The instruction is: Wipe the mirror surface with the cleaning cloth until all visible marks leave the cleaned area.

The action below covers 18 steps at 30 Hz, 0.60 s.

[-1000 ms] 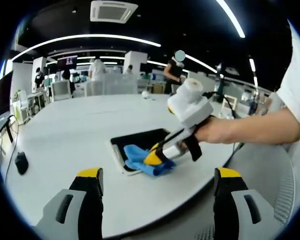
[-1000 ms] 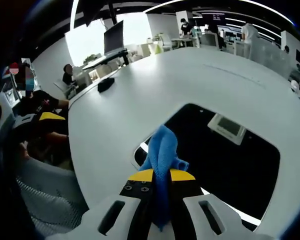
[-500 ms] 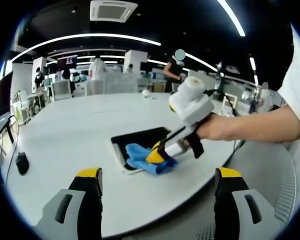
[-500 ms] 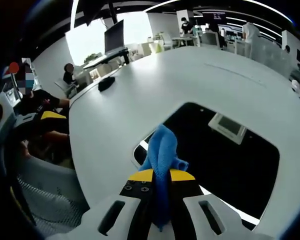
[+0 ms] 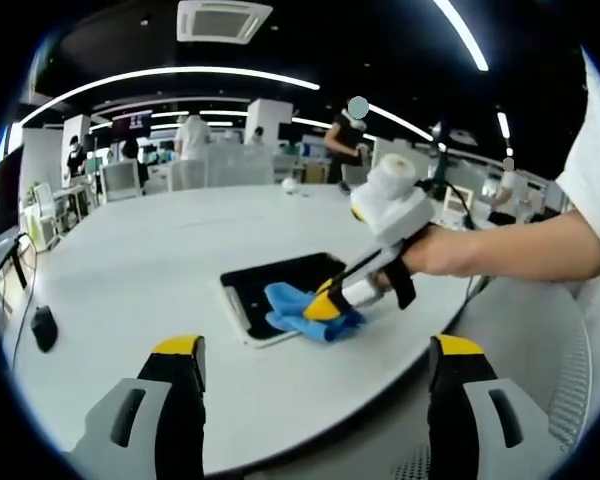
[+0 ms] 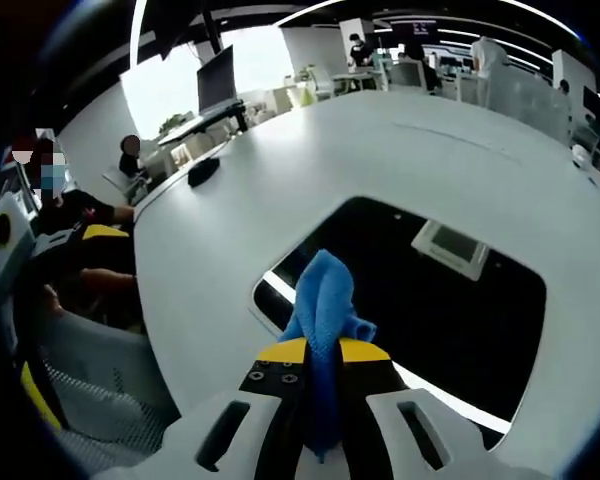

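Since a second ago the right gripper (image 5: 332,301) has slid the cloth (image 5: 302,309) a little further along the mirror (image 5: 270,283), away from the near corner and inward over the dark glass, so the wipe looks under way rather than finished. Its jaws are clamped on the blue cloth (image 6: 323,300), whose bunched end presses on the mirror (image 6: 450,300) near its rounded corner. The left gripper (image 5: 315,400) hangs back over the worktop (image 5: 130,260) edge, jaws spread wide and holding nothing. The mirror lies flat near the worktop's near edge; much of its glass lies beyond the cloth, with bare worktop all round for longer strokes. Whether marks remain I cannot tell.
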Each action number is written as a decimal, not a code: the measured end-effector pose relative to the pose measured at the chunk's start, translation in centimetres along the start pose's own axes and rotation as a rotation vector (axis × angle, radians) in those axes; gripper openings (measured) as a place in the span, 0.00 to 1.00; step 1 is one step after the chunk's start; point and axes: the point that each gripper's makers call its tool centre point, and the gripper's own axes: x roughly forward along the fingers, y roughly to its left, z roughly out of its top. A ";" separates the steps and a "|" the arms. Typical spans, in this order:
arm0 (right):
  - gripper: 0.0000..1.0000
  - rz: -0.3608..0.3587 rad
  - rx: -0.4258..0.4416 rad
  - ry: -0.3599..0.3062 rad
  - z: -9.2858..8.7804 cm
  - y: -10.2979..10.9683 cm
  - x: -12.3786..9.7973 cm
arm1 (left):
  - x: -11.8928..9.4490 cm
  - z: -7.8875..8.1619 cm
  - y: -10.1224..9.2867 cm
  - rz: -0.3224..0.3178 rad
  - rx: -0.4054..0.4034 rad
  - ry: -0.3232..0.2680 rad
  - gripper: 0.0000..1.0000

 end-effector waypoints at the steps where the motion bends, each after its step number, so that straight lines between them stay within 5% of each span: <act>1: 0.05 -0.002 0.004 -0.002 0.0 -0.1 0.0 | 0.0 0.0 0.0 0.001 0.000 0.000 0.93; 18: 0.05 -0.007 0.047 -0.003 -0.2 -0.8 -0.4 | -0.1 0.1 0.1 0.004 -0.006 -0.006 0.93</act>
